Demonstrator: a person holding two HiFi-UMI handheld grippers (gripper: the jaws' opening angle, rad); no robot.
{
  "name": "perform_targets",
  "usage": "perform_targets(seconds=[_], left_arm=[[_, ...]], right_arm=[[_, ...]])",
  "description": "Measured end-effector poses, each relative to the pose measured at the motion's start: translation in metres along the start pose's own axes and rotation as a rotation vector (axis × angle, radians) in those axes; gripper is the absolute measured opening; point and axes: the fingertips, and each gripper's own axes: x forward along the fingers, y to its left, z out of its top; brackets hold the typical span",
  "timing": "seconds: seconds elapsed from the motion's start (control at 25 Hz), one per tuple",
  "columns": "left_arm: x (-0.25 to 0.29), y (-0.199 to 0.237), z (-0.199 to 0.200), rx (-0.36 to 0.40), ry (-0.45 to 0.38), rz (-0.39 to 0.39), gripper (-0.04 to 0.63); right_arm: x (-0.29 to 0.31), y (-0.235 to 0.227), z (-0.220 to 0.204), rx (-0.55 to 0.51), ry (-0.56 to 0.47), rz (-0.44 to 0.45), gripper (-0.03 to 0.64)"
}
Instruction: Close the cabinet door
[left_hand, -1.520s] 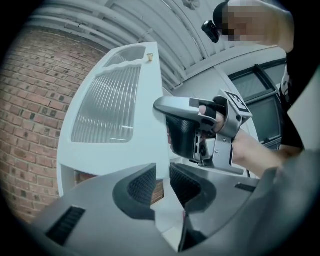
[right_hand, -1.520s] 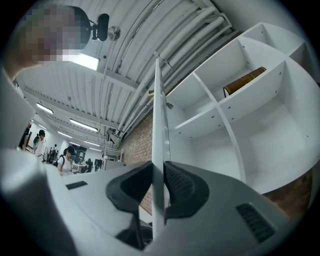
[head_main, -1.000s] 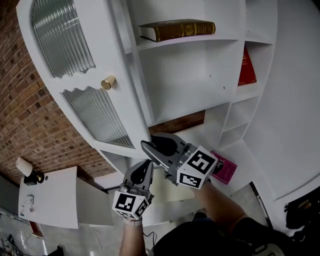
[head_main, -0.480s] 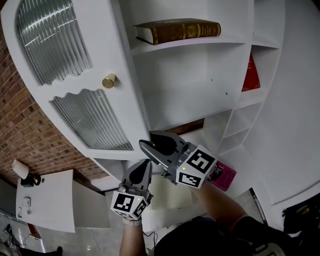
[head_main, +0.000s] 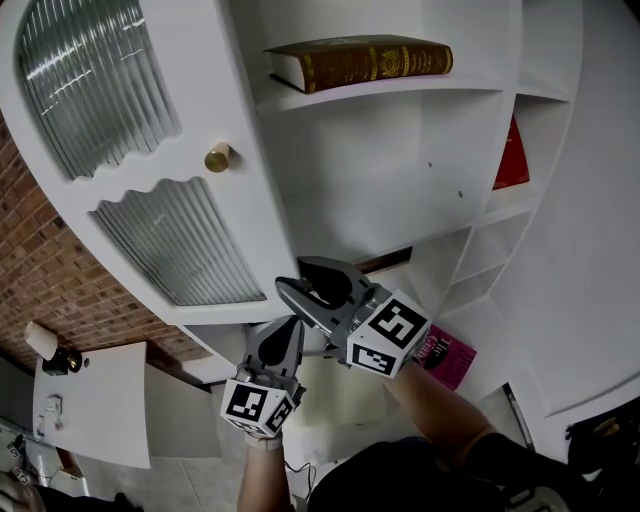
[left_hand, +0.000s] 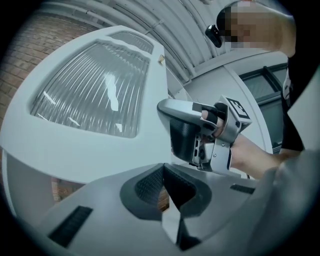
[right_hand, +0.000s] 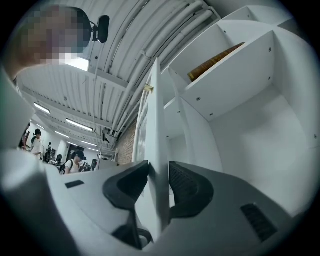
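The white cabinet door (head_main: 235, 230) with ribbed glass panes and a brass knob (head_main: 217, 157) stands swung out to the left of the open shelves. My right gripper (head_main: 290, 282) is at the door's lower free corner. Its jaws are opening, with the door's edge (right_hand: 156, 125) between them and a thin gap at the right pad (right_hand: 182, 187). Just below it, my left gripper (head_main: 292, 328) is shut and empty, under the door's bottom rail (left_hand: 75, 150). From the left gripper (left_hand: 163, 170), the right gripper (left_hand: 167, 117) shows beside the door.
A brown book (head_main: 360, 60) lies on the upper shelf, a red book (head_main: 513, 160) stands in a right-hand compartment, and a pink booklet (head_main: 445, 355) lies low on the right. A brick wall (head_main: 60, 280) and a white table (head_main: 95, 405) are left of the door.
In the head view the door has swung slightly and shows more of its face. Both grippers stayed together at its lower corner and moved with it.
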Motion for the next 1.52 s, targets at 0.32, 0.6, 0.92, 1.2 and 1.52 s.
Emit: perform_targets(seconds=[0.32, 0.6, 0.92, 1.2, 1.52], left_arm=[[0.017, 0.014, -0.001, -0.009, 0.008, 0.008, 0.011], [0.031, 0.027, -0.003, -0.017, -0.010, 0.001, 0.011], [0.043, 0.033, -0.004, -0.028, -0.011, -0.025, 0.009], [0.047, 0.038, -0.005, -0.045, -0.024, -0.036, 0.009], [0.050, 0.038, -0.009, -0.047, -0.024, -0.040, 0.009]], right_arm=[[0.010, -0.025, -0.003, 0.010, 0.006, -0.017, 0.184], [0.019, -0.042, -0.006, 0.011, -0.006, -0.026, 0.196], [0.022, -0.049, -0.007, -0.094, 0.003, -0.087, 0.175], [0.019, -0.055, -0.007, -0.155, 0.013, -0.160, 0.153], [0.016, -0.061, -0.008, -0.131, 0.016, -0.161, 0.160]])
